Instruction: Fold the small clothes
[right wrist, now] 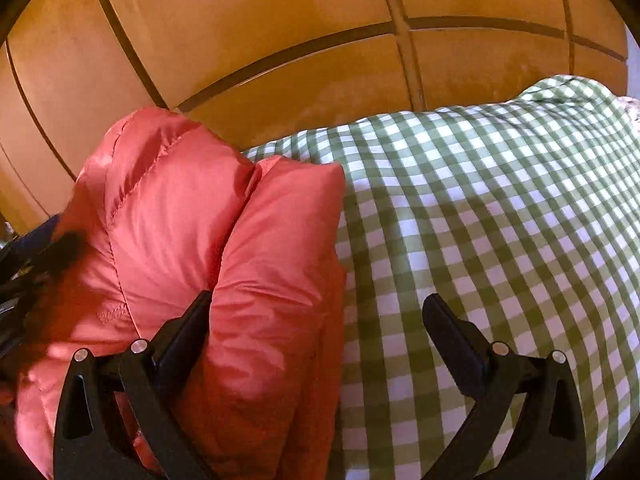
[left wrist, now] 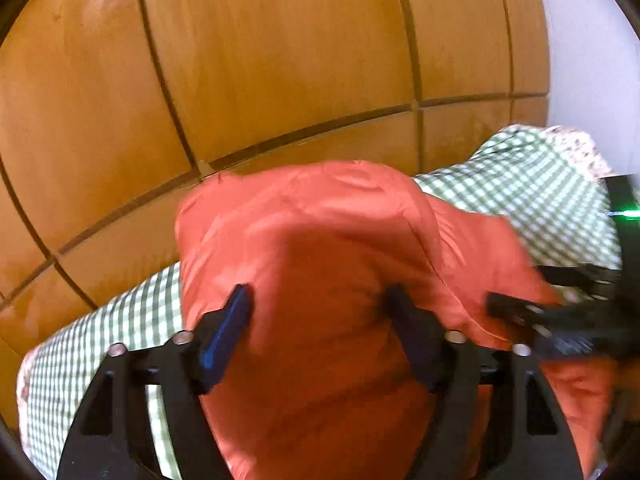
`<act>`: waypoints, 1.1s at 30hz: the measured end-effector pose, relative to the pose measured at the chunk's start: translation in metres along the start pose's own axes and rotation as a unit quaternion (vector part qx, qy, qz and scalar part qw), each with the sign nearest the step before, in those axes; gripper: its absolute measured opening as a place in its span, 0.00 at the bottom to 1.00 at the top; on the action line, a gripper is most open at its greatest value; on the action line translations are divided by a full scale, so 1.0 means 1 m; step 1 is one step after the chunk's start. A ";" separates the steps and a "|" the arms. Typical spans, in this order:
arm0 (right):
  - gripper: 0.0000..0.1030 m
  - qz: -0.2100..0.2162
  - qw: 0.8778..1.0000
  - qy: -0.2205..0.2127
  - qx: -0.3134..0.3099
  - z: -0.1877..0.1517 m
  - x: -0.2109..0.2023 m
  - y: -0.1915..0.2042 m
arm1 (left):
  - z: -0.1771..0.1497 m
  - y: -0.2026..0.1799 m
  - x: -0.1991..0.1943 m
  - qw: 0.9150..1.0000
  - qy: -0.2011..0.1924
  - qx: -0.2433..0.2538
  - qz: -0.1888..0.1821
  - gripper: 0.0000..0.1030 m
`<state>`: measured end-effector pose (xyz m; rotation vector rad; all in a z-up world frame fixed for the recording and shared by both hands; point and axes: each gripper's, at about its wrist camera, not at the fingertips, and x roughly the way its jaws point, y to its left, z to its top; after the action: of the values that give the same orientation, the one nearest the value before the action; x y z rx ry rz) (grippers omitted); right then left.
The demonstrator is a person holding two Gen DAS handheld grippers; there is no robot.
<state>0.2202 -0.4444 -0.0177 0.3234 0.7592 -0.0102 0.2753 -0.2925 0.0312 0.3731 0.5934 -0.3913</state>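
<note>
A puffy orange-red quilted garment point(left wrist: 320, 248) lies folded on a green-and-white checked cloth point(left wrist: 532, 184). My left gripper point(left wrist: 320, 304) is open, its two fingers pressed against the garment's bulk on either side. In the right wrist view the garment point(right wrist: 192, 224) fills the left side. My right gripper point(right wrist: 316, 312) is open wide: its left finger point(right wrist: 192, 320) touches a fold of the garment, its right finger point(right wrist: 452, 328) is over the checked cloth point(right wrist: 500, 220). The right gripper also shows in the left wrist view point(left wrist: 532, 316), at the garment's right edge.
Orange wooden panels with dark grooves point(left wrist: 260, 60) stand right behind the checked surface, also in the right wrist view point(right wrist: 280, 40). A white wall point(left wrist: 592, 40) is at the far right. A floral fabric edge point(left wrist: 584, 148) borders the checked cloth.
</note>
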 end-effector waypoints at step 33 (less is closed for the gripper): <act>0.98 -0.039 0.998 0.027 0.049 -0.017 0.001 -0.013 | -0.025 -0.033 0.016 0.999 0.004 0.039 0.015 0.76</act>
<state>0.2079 -0.4519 -0.0331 0.3891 0.8256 -0.1133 0.2611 -0.3137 -0.0051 0.4590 0.5811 -0.3845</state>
